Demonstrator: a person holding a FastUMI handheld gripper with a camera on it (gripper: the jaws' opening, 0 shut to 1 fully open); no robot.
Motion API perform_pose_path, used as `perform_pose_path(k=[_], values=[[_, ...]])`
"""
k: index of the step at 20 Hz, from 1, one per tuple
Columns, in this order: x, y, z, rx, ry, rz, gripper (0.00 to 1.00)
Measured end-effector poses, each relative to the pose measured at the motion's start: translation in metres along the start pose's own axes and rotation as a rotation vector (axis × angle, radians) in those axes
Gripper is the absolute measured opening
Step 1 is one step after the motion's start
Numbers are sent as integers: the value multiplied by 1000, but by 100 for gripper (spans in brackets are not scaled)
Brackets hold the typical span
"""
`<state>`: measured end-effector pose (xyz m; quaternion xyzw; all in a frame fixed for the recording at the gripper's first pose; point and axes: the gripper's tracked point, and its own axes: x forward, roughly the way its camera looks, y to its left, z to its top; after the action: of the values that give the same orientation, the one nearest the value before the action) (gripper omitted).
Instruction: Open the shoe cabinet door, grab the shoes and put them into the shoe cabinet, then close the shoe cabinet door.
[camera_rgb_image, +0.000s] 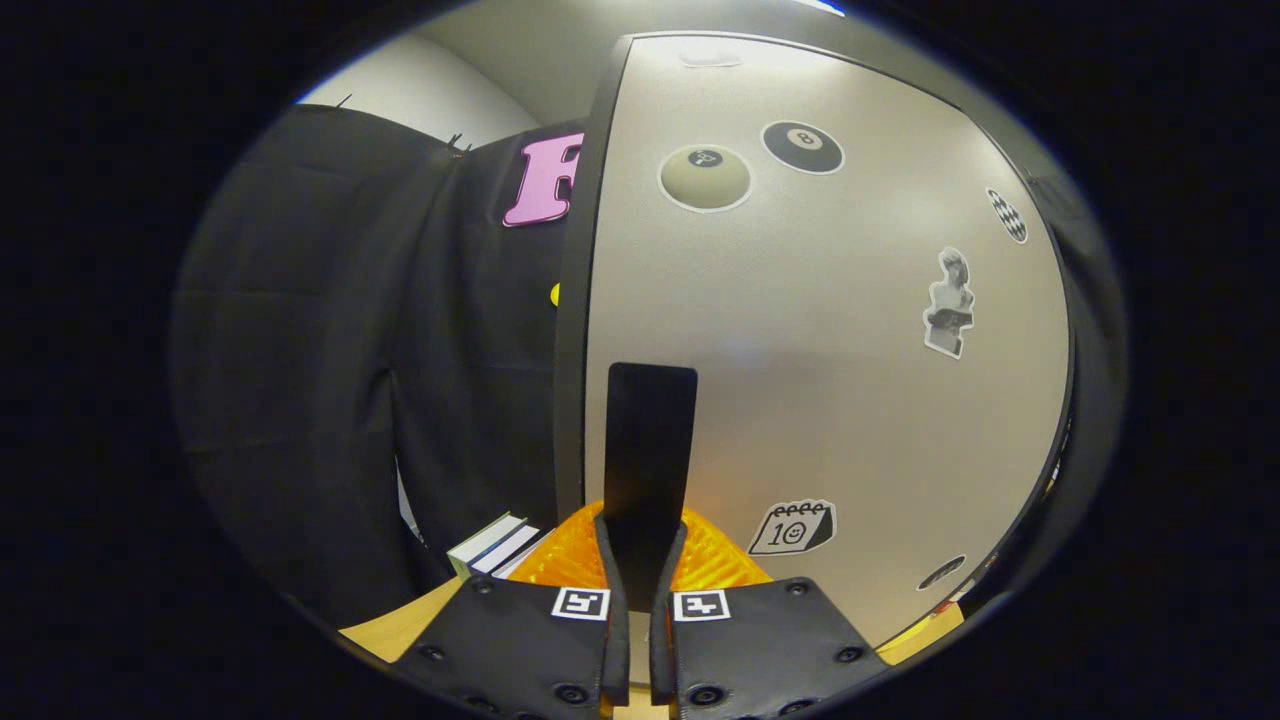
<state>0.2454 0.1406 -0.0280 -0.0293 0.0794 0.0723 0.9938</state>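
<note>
1. Two fingers of my gripper (640, 600) stand close together, pressed from either side on the black handle (648, 450) of the shoe cabinet door (850, 400); the handle's lower end sits pinched in the narrow gap between them.
2. Each finger (520, 640) carries a small square marker near its tip, one on either side of the handle.
3. That handle is a flat upright strip, rising straight ahead of my fingertips, and it sits near the door's left edge, in the door's lower half.
4. The door's pale grey face spreads wide beyond my fingers, with a dark frame (575, 330) running up its left edge.
5. Several stickers lie on the door: a beige ball (705, 178) and a black eight ball (803, 147) near the top, a checkered oval (1008, 215) toward the upper right edge, a figure cut-out (950, 303) by the right edge, and a calendar sticker (793, 528) near the bottom, just right of the handle.
6. Something orange and ribbed (575, 560) shows just behind my fingertips, at the foot of the handle; I cannot tell what it is.
7. Left of the door hangs the booth's black cloth wall (330, 380), and at its foot a few stacked books (493, 545) rest on a wooden surface (400, 625).
8. Whether the door is fully closed against the cabinet I cannot tell.
</note>
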Motion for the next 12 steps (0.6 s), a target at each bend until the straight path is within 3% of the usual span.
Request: perform_pose_path(k=[12], values=[[-95,-6,-14,25,17,54,9]])
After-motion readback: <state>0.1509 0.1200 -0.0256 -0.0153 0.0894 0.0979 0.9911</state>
